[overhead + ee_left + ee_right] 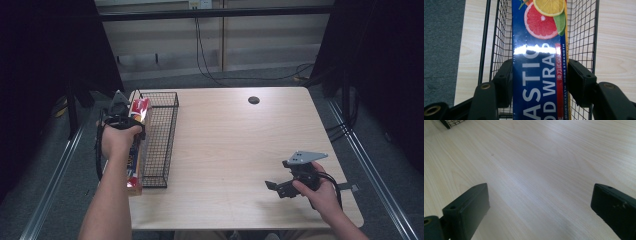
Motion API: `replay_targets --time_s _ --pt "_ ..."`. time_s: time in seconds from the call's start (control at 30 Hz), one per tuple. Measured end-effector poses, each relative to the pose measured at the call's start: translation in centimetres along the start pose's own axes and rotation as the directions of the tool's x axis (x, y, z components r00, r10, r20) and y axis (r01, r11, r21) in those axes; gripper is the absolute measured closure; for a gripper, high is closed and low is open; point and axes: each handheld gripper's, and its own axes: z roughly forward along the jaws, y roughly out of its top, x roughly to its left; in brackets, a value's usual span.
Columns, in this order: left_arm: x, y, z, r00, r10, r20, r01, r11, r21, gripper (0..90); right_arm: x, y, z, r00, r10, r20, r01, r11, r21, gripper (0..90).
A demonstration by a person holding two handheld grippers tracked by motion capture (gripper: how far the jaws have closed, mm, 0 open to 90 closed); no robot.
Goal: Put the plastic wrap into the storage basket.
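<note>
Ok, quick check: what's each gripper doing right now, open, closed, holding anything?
Left gripper: closed on the plastic food wrap box, over the black wire basket.
Right gripper: open, nothing between its jaws, above the bare table.

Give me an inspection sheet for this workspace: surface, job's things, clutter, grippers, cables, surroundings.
Surface: light wood table, bare in the middle, dark round spot near the far edge.
Job's things: plastic wrap box held over the wire basket at the table's left edge.
Clutter: nothing seen.
Grippers: left gripper shut on the box, pads on its two long sides; right gripper open above bare table at the near right.
Cables: black cables hang down the back wall to the floor.
Surroundings: dark curtains both sides, grey floor, metal rails beside the table.
</note>
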Motion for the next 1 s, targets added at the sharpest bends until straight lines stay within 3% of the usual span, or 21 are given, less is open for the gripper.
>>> replay_targets --time_s 0.43,0.47,0.63,0.77,0.8,1.0 --pt "0.1 0.3 1.3 0.9998 0.017 0.010 -0.017 0.9998 0.008 44.4 0.0 -0.1 0.0 1.0000 0.000 0.000 0.000 1.000 0.003 1.5" --pt "0.1 0.3 1.3 0.9998 -0.004 0.020 0.004 1.0000 0.006 44.4 0.0 -0.1 0.0 1.0000 0.001 -0.001 -0.001 1.000 0.004 1.5" --pt "0.4 0.5 1.4 0.9997 -0.004 0.024 0.004 1.0000 0.002 44.4 0.0 -0.1 0.0 1.0000 0.003 -0.003 -0.003 1.000 0.003 1.5" --pt "0.2 0.5 1.4 0.9994 -0.030 0.017 0.030 0.9996 -0.002 44.4 0.0 -0.1 0.1 1.0000 0.004 0.000 -0.004 1.000 0.003 1.6" --pt "0.4 0.6 1.4 0.9997 -0.010 0.022 0.010 0.9999 -0.001 44.4 0.0 -0.1 0.1 1.0000 -0.001 0.001 0.001 1.000 0.004 1.6" --pt "0.2 0.8 1.5 0.9997 -0.016 0.021 0.016 0.9999 -0.007 44.4 0.0 -0.1 0.1 1.0000 0.002 0.002 -0.002 1.000 0.011 1.6"
